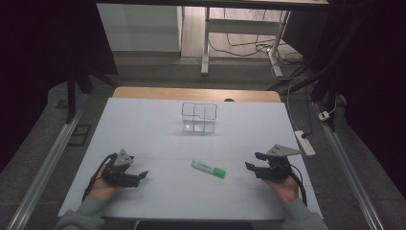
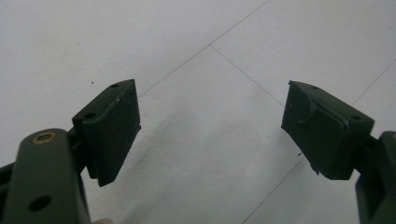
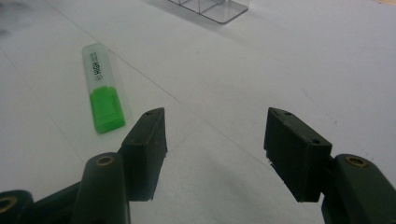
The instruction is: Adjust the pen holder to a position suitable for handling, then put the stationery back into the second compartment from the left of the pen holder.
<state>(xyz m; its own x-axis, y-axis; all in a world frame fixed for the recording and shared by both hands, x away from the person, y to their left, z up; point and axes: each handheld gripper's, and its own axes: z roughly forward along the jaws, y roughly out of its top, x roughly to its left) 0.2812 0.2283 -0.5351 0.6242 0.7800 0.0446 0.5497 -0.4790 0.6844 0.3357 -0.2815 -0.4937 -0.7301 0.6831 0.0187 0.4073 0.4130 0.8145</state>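
A green highlighter (image 1: 208,169) with a pale body and green cap lies flat on the white table sheet (image 1: 158,134), near the front middle. In the right gripper view the highlighter (image 3: 102,87) lies just left of and beyond the left jaw. My right gripper (image 1: 253,161) rests at the front right, a short way right of the pen, open with nothing between its jaws (image 3: 212,144). My left gripper (image 1: 139,176) sits at the front left, jaws wide open over bare sheet (image 2: 210,126). A clear plastic divided box (image 1: 199,117) stands farther back, centre.
Beyond the sheet the wooden table edge (image 1: 196,93) shows. The clear box's base (image 3: 215,9) appears at the top of the right gripper view. A power strip (image 1: 305,143) and cables lie on the floor to the right, and metal rails run along both sides.
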